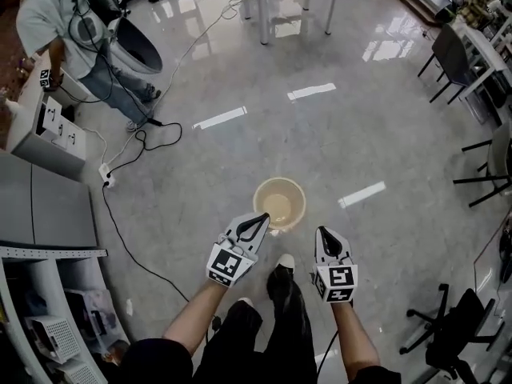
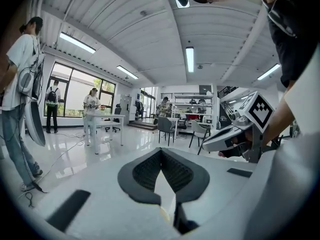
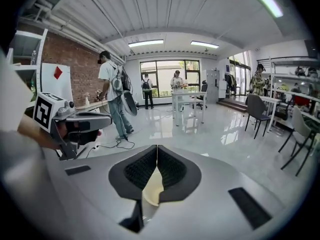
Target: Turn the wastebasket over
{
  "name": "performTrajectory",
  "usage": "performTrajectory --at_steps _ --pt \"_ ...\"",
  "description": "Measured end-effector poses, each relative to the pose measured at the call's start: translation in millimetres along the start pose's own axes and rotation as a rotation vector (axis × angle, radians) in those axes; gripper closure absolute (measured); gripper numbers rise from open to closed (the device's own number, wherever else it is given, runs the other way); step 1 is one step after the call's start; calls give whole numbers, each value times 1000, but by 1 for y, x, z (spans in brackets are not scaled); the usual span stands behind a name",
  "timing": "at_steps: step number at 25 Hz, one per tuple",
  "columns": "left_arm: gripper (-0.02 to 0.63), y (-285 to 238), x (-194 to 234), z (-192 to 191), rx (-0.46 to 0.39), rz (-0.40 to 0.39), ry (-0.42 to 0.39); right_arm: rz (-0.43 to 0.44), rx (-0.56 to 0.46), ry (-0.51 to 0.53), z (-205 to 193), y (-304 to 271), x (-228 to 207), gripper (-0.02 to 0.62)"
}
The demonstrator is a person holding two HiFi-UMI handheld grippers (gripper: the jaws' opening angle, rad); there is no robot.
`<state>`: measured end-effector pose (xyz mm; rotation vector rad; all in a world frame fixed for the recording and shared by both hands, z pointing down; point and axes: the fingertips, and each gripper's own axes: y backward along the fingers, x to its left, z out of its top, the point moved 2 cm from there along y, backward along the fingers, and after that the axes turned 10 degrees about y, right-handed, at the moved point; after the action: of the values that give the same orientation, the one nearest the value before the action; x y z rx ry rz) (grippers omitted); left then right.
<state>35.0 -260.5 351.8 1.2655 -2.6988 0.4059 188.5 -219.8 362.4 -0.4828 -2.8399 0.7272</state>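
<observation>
While both jaws are closed, the wastebasket [image 1: 279, 202] stands upright below them.

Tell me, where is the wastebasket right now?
In the head view's centre, the wastebasket stands open-side up on the floor, just ahead of the person's shoe.

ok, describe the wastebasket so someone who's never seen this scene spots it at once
Start from the glossy grey floor in the head view and find the person's white-toed shoe near the bottom. The wastebasket stands just beyond it, its rim overlapped by the left gripper tip. It is the only round cream tub there, mouth up, with bare floor around it.
</observation>
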Motion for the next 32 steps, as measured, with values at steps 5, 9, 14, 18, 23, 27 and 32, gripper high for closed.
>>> performTrajectory --at_steps 5,9,14,18,23,27,32 --pt "600 46 -29 65 -10 11 43 -34 -57 7 71 59 26 581" --pt "598 86 -60 96 -11 -1 118 -52 -79 -16 96 115 40 581" --pt "600 142 -92 124 -3 -5 87 -45 -103 -12 114 174 87 581" --pt "600 189 -117 132 -32 2 96 -58 -116 -8 115 219 125 581" --pt "598 227 -133 142 -46 -7 58 -35 -167 -3 128 243 162 581" --pt "598 237 -139 141 -54 -16 40 -27 -179 -12 131 247 176 581" --pt "598 249 -151 143 -66 -4 51 -41 -164 -35 127 254 185 581"
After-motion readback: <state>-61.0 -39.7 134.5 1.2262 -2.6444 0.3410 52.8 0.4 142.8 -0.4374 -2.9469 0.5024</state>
